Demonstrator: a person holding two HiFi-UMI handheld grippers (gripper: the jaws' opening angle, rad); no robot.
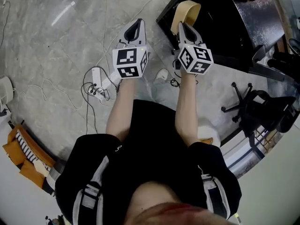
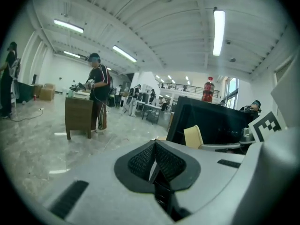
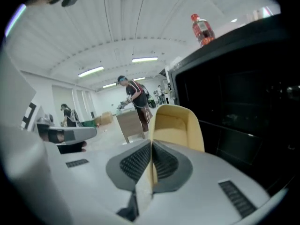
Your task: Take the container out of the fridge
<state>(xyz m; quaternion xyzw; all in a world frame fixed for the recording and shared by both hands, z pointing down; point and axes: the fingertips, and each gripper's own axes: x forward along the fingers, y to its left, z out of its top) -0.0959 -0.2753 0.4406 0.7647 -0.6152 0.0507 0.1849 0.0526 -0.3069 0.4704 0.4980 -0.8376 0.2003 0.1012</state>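
A cream-yellow open container [image 1: 188, 9] is held out in front of the black fridge [image 1: 213, 25]. My right gripper [image 1: 183, 27] is shut on its near wall; in the right gripper view the rim [image 3: 180, 122] rises just past the closed right gripper [image 3: 151, 150], with the fridge's dark front [image 3: 239, 102] to the right. My left gripper [image 1: 135, 28] hovers over the marble floor to the left, shut with nothing in it. In the left gripper view the left gripper [image 2: 154, 148] points past the container [image 2: 193, 136] and the fridge [image 2: 211, 123].
A red bottle [image 3: 201, 29] stands on top of the fridge. A black office chair [image 1: 255, 109] is at the right. Cables and a power strip [image 1: 96, 86] lie on the floor by my feet. Farther off, a person stands at a wooden cabinet [image 2: 78, 116].
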